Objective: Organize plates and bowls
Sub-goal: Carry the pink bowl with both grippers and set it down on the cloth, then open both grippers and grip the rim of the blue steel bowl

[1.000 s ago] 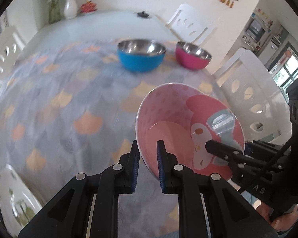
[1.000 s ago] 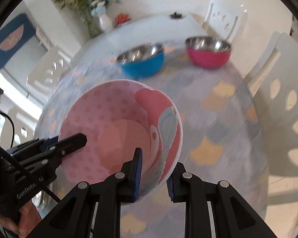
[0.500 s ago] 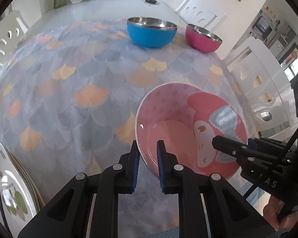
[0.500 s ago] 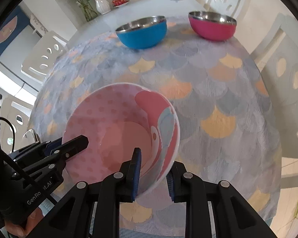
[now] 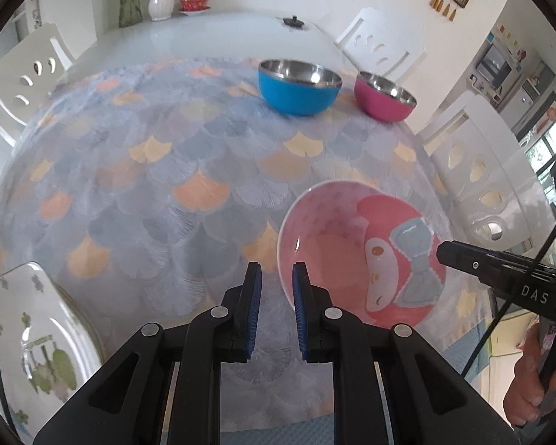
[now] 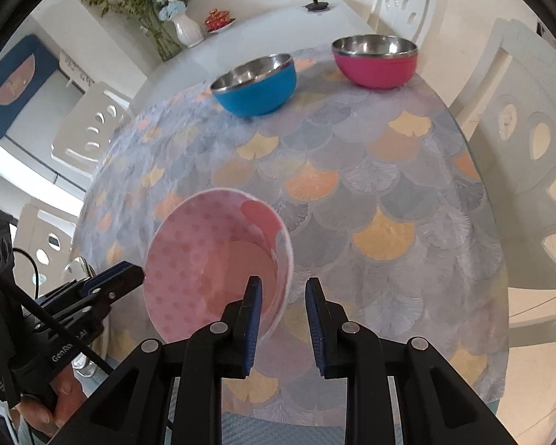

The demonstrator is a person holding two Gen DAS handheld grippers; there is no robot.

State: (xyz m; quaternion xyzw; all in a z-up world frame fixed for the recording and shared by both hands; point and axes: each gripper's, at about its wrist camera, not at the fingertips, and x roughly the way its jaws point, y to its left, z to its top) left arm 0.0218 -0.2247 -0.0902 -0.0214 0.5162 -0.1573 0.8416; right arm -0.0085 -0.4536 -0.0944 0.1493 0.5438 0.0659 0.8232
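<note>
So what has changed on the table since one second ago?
Both tongs, left and right, carried the cartoon bowl a little to the left over the tablecloth, so the white plate came into view. Same as before: both still pinch its rim, and the blue bowl and dark pink bowl have not moved.

Two fisheye views, each from a camera just behind its own gripper's fingers, look steeply down and forward across a table under a scale-patterned grey and orange cloth (image 5: 137, 200). Both share the near pink cartoon-printed bowl (image 5: 356, 252) (image 6: 211, 259), the blue steel-lined bowl (image 5: 299, 91) (image 6: 255, 85) and the magenta steel-lined bowl (image 5: 385, 100) (image 6: 375, 60) far off.
</note>
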